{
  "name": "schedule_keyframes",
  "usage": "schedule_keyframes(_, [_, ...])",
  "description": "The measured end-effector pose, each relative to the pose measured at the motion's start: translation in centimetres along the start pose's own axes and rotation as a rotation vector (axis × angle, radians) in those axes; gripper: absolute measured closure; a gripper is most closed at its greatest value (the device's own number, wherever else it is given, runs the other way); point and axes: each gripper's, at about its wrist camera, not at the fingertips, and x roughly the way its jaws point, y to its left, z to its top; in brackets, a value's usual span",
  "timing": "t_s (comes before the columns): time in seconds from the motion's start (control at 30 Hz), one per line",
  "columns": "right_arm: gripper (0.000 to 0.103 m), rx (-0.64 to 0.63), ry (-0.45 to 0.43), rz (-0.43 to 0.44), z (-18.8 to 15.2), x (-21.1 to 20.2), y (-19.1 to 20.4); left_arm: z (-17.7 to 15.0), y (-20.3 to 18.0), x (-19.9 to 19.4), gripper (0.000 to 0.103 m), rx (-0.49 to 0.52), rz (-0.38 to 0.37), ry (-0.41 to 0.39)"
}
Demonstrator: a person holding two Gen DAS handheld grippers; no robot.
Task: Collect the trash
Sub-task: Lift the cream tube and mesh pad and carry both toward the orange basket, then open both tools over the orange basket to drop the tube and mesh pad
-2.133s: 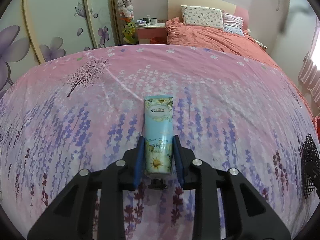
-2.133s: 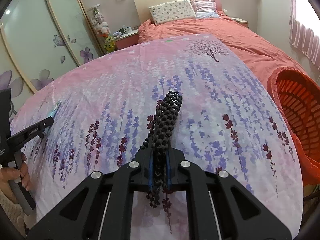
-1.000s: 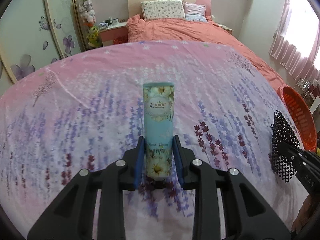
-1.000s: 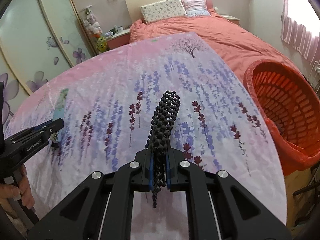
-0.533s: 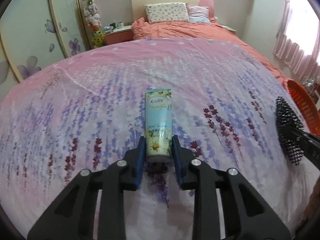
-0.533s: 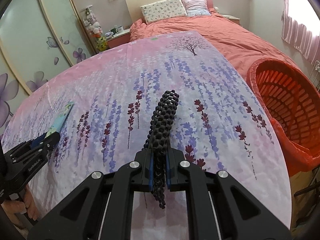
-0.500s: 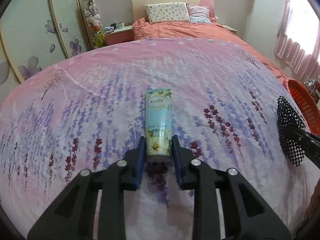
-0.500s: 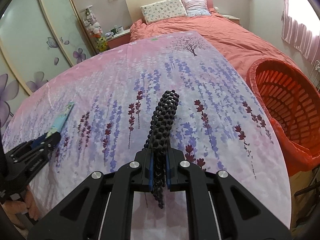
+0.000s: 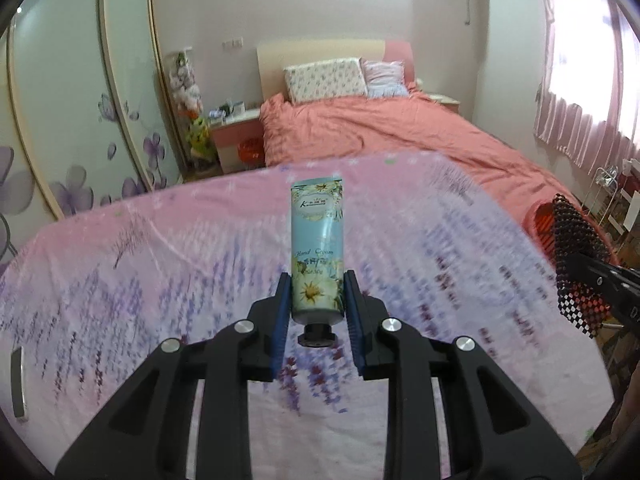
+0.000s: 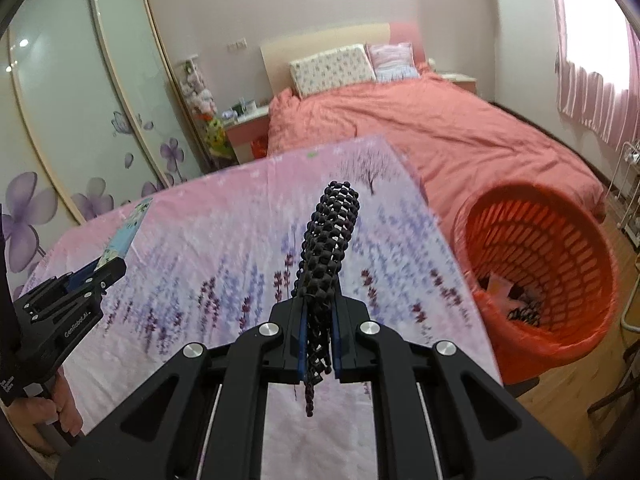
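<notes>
My left gripper [image 9: 316, 300] is shut on a light-blue hand cream tube [image 9: 317, 240] with flowers, cap toward me, held above the flowered tablecloth [image 9: 160, 264]. My right gripper [image 10: 318, 316] is shut on a black mesh net [image 10: 330, 232] that sticks up and forward above the cloth. The orange trash basket [image 10: 560, 344] stands on the floor to the right of the table, with some scraps inside. In the left wrist view the net [image 9: 576, 248] and right gripper show at the right edge. In the right wrist view the left gripper [image 10: 106, 270] with the tube [image 10: 126, 232] shows at the left.
A bed with a salmon cover [image 9: 380, 132] lies beyond the table. A wardrobe with purple flower doors [image 10: 80, 120] runs along the left. A small dark flat object [image 9: 17, 384] lies at the table's left edge. The table's right edge [image 10: 460, 272] borders the basket.
Both grippers have lifted and tilted up with their loads, so more of the room shows. The basket now appears closer and lower right in the right wrist view.
</notes>
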Motion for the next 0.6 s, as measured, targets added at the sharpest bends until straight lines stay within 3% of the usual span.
schedule_keyframes(0.6, [0.094,0.038,-0.143,-0.023,1.1,-6.8,-5.0,3.6,-10.2,-5.7,0.077,0.074,-0.167,-0.101])
